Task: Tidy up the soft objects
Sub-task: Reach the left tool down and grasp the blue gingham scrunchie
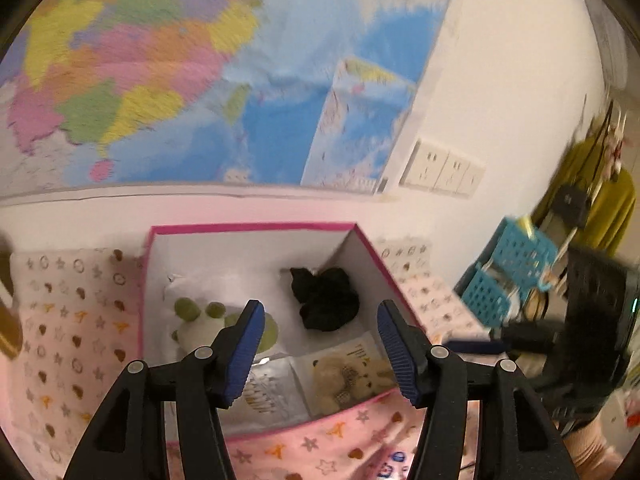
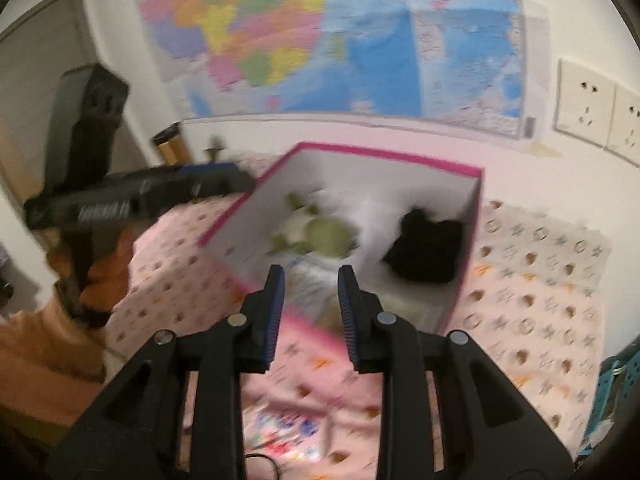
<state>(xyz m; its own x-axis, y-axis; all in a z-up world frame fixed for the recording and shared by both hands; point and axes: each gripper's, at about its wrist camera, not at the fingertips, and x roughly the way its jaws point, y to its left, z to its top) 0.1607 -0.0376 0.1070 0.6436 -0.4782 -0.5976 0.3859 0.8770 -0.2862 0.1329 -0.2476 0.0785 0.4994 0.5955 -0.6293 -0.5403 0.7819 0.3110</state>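
Four soft items: all lie inside the pink-edged box [image 1: 256,227], on its white floor.
Box position: set on a pink patterned cloth [image 1: 72,320], close to the wall under a large coloured map [image 1: 168,60].
Item one: white plush with green patches [image 1: 200,318], toward the left of the box in the left wrist view.
Item two: black crumpled fabric [image 1: 326,300], at the far right corner, apart from the plush.
Item three: bagged beige teddy [image 1: 344,380], near wall, right side.
Item four: a pale packet [image 1: 272,392] just left of the teddy; contents possibly fabric, too blurred to say.
Left gripper [image 1: 322,354]: jaws parted wide, nothing between the blue pads, poised above the box's near edge.
Right gripper [image 2: 310,318]: jaws narrowly apart, empty, over the near rim.
Surroundings: wall sockets [image 1: 440,170]; blue baskets [image 1: 508,276] to the right.
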